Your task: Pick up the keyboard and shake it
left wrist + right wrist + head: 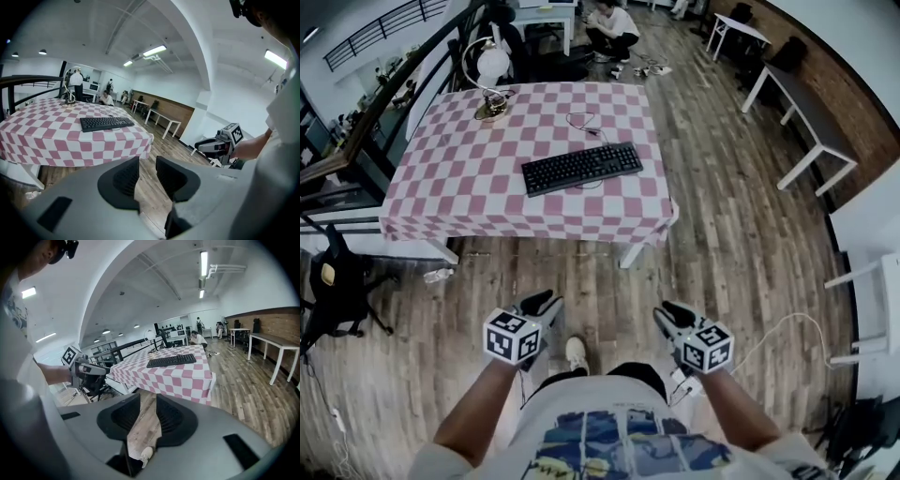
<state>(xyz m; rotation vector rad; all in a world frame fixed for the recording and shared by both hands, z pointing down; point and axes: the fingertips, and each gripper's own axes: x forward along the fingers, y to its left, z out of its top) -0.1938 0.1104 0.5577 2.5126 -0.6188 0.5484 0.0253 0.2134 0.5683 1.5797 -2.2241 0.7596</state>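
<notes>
A black keyboard [581,168] lies flat on the table with the pink-and-white checked cloth [441,187], near its front right part, with a thin cable curling behind it. I stand on the wooden floor a good step back from the table. Both grippers are held low at my waist, well short of the keyboard. The left gripper [544,300] is open with nothing between its jaws, and so is the right gripper [670,312]. The keyboard [107,123] shows far beyond the left gripper [147,171]. It also lies far ahead as the keyboard [171,360] past the right gripper [147,408].
A white globe lamp [490,80] stands at the table's far left corner. A person [614,28] crouches behind the table. White tables [806,122] line the brick wall on the right. A black chair [337,281] sits at the left, a white cable [787,328] on the floor at right.
</notes>
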